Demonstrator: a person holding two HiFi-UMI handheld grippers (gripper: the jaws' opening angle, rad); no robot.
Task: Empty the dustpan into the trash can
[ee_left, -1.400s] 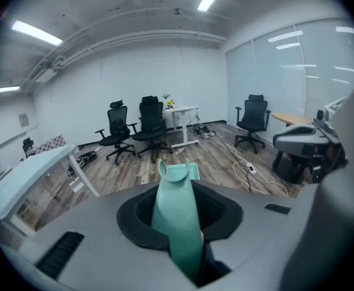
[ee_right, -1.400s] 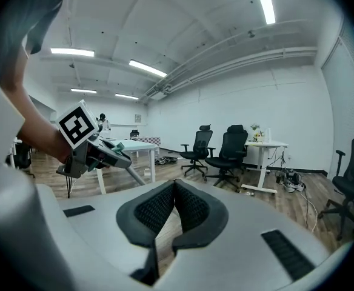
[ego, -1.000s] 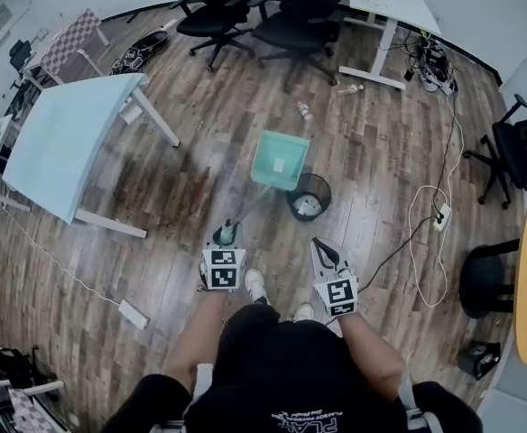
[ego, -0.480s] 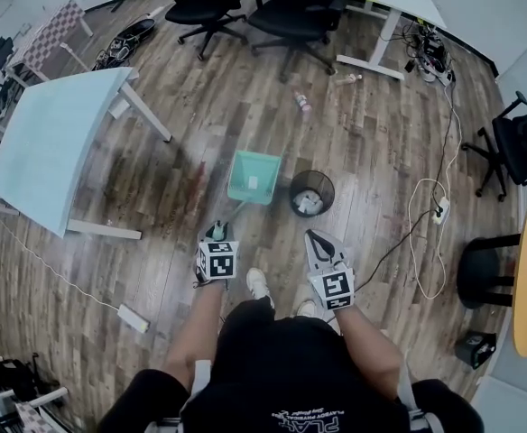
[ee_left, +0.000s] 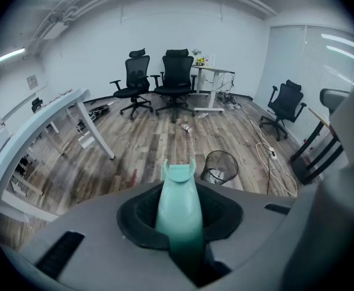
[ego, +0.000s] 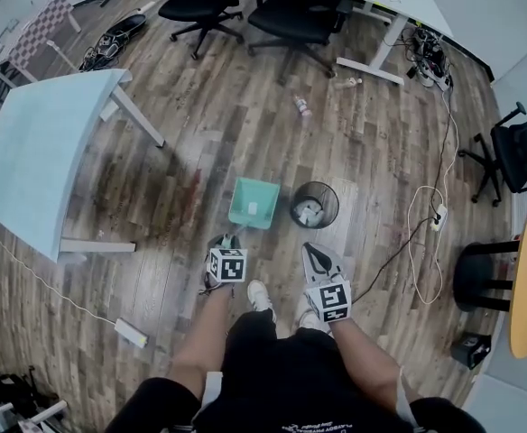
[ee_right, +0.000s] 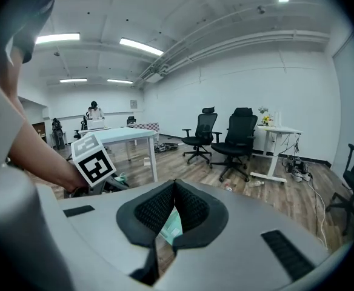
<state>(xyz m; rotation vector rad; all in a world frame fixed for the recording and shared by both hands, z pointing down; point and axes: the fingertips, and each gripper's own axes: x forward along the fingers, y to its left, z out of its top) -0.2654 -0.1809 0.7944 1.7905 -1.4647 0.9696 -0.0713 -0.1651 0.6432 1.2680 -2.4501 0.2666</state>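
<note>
Left gripper [ego: 230,241] is clamped on the handle [ee_left: 179,206] of the green dustpan [ego: 254,202], which extends straight ahead of it. The black mesh trash can [ego: 334,207] stands just beside the pan, ahead of the right gripper [ego: 316,258], whose jaws are closed together and empty.
</note>
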